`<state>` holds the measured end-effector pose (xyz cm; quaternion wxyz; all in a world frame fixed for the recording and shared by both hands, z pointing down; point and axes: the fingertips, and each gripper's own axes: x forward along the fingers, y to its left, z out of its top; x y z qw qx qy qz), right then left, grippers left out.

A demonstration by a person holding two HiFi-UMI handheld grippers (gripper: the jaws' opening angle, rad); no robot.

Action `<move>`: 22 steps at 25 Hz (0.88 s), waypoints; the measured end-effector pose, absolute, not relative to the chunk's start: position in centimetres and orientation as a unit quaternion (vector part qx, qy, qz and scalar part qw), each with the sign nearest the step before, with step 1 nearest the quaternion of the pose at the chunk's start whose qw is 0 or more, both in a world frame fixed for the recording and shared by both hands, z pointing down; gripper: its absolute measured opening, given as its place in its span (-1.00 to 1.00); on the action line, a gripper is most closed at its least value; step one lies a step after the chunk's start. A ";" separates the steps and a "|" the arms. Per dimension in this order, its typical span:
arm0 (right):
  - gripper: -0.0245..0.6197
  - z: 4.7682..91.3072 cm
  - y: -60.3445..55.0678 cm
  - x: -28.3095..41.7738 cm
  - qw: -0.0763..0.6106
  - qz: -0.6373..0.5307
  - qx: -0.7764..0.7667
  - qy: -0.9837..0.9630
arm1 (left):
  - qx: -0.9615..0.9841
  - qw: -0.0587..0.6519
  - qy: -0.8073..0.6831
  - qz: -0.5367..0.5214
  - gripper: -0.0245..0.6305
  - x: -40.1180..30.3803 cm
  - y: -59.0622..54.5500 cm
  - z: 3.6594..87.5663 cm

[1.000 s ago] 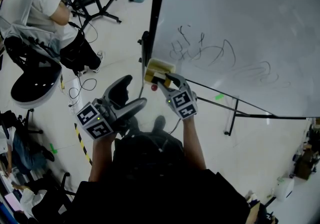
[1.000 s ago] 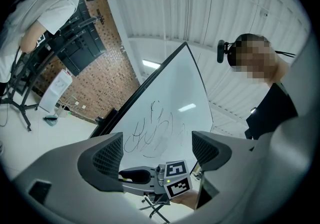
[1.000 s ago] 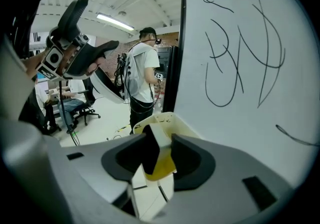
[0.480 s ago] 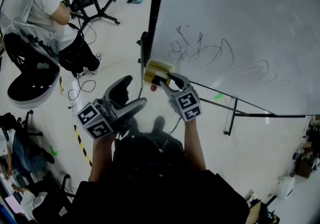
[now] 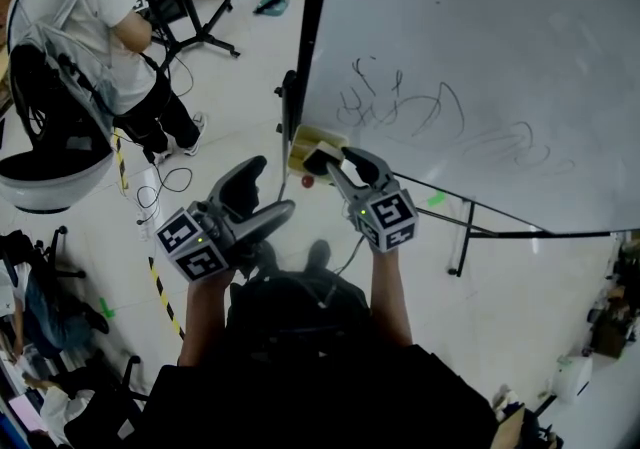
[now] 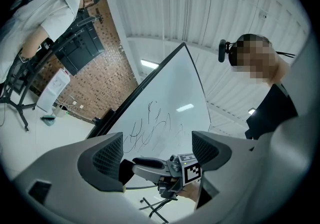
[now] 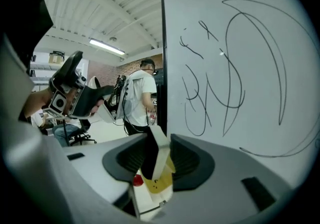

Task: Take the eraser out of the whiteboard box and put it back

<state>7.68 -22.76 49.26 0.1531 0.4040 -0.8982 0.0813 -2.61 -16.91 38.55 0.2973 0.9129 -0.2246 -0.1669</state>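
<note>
A whiteboard point(image 5: 480, 57) with dark scribbles stands in front of me. A yellow box point(image 5: 303, 143) hangs at its lower left edge. My right gripper point(image 5: 335, 159) is just above the box with the white and black eraser point(image 5: 322, 155) upright between its jaws, which are closing on it. In the right gripper view the eraser point(image 7: 157, 155) sits pinched between both pads, above the yellow box point(image 7: 159, 184). My left gripper point(image 5: 250, 199) hangs to the left of the box, open and holding nothing; in its own view the left gripper point(image 6: 157, 152) faces the board.
A small red ball point(image 5: 308, 178) sits beside the box. The board's stand legs point(image 5: 470, 227) spread over the floor on the right. A person in a white shirt point(image 5: 90, 7) sits by a round chair point(image 5: 45, 172) at the back left. Striped tape point(image 5: 160, 282) marks the floor.
My right gripper has risen with the eraser, lifting it up from the yellow box. The left gripper has stayed where it was.
</note>
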 end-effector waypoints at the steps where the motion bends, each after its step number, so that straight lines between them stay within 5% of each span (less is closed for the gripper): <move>1: -0.41 48.8 -22.7 7.8 0.146 0.081 0.405 -0.899 | 0.913 0.297 -0.224 -0.166 0.38 -2.6 -16.9 38.5; 22: -0.42 39.3 -21.9 9.5 -0.021 0.076 0.409 -0.909 | 0.919 0.288 -0.214 -0.165 0.39 -2.2 -16.9 37.6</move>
